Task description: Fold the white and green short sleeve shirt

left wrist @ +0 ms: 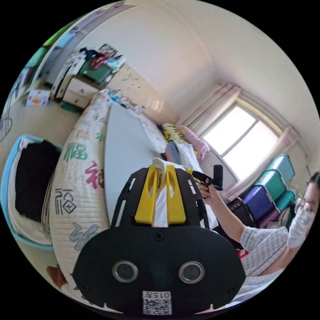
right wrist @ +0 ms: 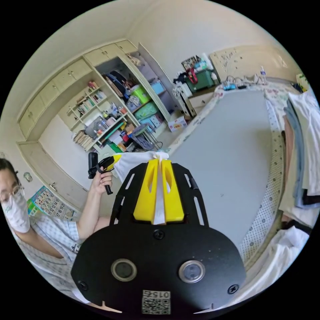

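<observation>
White shirt (left wrist: 160, 186) is pinched in both claws, up off the bed (right wrist: 230, 150). Left claw (left wrist: 160, 180) has its yellow jaws squeezed tight on a bunch of fabric. Right claw (right wrist: 159, 173) is clamped on it too, cloth stretched between them. Grey board (left wrist: 125, 156) lies on the bed, clothes pile (right wrist: 303, 146) at its right edge.

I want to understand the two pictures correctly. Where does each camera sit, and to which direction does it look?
Left gripper view: rides the left gripper, jaws shut on the shirt, facing the window; the person's right hand shows.
Right gripper view: rides the right gripper, jaws shut on the shirt, facing the shelves; the person's left hand shows.
Shared: shirt, grey board.
</observation>
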A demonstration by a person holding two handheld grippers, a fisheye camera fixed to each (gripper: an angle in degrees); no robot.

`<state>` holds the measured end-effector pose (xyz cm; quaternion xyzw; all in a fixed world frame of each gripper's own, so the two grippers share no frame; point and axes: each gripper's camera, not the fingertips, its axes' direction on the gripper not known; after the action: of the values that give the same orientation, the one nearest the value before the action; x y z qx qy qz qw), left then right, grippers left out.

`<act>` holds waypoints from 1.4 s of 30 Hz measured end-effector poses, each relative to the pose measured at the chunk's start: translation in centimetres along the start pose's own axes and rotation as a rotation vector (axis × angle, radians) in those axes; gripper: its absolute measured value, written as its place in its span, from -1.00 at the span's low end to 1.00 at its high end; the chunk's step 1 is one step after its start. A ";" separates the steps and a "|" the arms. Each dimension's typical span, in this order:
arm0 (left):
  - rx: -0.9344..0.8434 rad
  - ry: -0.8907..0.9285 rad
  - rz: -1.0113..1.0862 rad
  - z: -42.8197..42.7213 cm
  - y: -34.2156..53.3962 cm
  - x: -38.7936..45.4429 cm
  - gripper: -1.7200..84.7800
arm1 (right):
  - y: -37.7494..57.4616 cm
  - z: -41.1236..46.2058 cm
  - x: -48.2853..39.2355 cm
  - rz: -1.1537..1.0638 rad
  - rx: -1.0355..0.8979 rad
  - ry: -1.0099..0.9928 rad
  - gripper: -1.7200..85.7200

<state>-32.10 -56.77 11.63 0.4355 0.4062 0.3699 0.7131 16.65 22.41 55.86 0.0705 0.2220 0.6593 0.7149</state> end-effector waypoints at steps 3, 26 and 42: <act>0.061 0.135 0.122 -1.8 1.3 7.1 -0.91 | 4.7 -10.8 -6.6 -0.076 0.121 -0.004 -0.94; -0.283 0.401 0.413 30.8 13.6 39.6 -0.89 | 26.1 -54.2 -25.6 -0.037 0.318 0.707 -0.93; -0.329 -0.182 0.419 55.6 14.3 27.2 -0.80 | 20.8 -23.9 -8.3 0.182 0.042 1.192 -0.97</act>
<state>26.33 -45.64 33.95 0.4198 0.1762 0.5297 0.7156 -12.34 12.23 44.61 -0.2785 0.5904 0.6391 0.4067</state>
